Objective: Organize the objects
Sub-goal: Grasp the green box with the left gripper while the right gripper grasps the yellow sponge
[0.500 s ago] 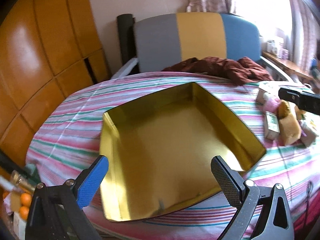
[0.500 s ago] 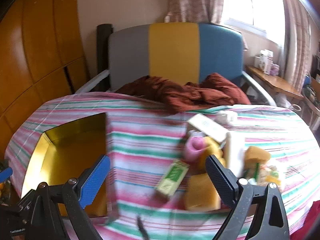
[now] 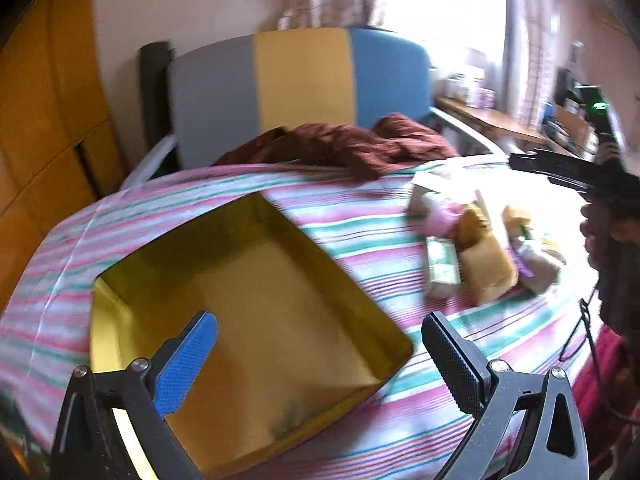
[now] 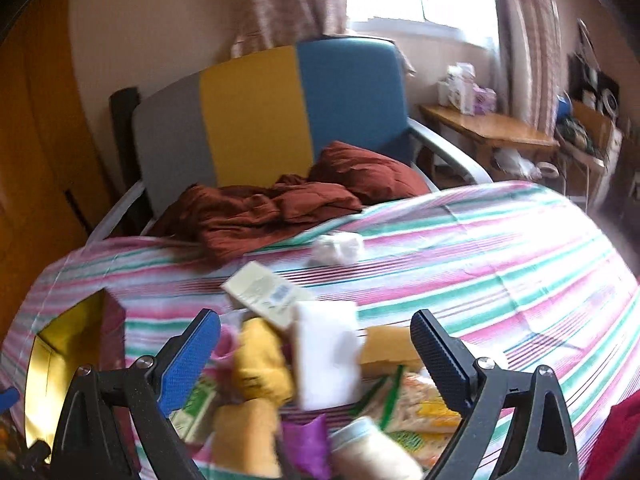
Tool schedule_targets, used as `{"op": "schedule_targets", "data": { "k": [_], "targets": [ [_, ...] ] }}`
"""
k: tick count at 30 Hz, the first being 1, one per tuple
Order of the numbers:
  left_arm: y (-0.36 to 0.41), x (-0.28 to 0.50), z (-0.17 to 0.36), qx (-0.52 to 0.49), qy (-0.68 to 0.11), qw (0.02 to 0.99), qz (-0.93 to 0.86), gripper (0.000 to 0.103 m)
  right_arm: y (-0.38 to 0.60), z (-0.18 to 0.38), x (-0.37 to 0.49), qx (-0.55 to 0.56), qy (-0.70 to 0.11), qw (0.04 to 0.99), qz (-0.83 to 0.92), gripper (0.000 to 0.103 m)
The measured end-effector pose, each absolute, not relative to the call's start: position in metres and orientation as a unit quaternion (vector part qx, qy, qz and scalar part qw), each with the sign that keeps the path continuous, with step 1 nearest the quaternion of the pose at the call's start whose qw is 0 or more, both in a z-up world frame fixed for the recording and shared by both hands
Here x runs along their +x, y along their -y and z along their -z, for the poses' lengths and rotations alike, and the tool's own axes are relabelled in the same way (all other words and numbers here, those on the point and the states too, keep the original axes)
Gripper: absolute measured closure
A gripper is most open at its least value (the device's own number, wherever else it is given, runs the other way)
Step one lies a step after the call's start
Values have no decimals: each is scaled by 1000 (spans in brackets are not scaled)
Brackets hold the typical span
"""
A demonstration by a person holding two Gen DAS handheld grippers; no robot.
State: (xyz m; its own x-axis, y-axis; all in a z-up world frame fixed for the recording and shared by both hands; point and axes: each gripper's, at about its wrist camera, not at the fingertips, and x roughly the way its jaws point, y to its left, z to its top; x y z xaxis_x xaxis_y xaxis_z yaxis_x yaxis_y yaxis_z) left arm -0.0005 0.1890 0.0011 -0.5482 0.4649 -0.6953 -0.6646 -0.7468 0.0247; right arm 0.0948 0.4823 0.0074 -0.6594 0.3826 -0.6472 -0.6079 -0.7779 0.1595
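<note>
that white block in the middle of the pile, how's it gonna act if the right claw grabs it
The white block looks like a plain foam sponge, so probably light and squashy under the right claw. It leans on the yellow packet, so lifting it may shift the pile.

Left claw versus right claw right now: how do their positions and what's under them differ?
The left claw hangs over the gold tin, which holds nothing visible; the right claw hangs over the jumbled pile of small packets and soaps on the striped cloth. The tin sits left of the pile. Both claws are open, holding nothing.
</note>
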Motion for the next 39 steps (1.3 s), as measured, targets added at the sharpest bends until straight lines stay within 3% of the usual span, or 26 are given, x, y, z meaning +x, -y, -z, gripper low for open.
{"op": "schedule_targets", "data": {
  "k": [7,17,29,30,31,39],
  "targets": [
    [-248,-17,10,-405,-159,392,-811,0,-514,3,112,-283,-262,269,-883,5],
    [-325,-31,41,-422,-245,387,-783,1,-508,-2,113,-278,-251,258,-891,5],
    [-373,-50,85,-481,-271,401,-731,41,-506,-1,111,-281,-252,250,-892,5],
    [-374,-50,87,-486,-268,404,-727,53,-506,-1,111,-282,-251,249,-892,5],
    [-375,-51,90,-493,-263,408,-722,73,-506,-1,110,-284,-251,248,-892,5],
    [-344,-42,68,-476,-205,413,-749,72,-480,10,86,-345,-222,142,-901,9]
  ]
}}
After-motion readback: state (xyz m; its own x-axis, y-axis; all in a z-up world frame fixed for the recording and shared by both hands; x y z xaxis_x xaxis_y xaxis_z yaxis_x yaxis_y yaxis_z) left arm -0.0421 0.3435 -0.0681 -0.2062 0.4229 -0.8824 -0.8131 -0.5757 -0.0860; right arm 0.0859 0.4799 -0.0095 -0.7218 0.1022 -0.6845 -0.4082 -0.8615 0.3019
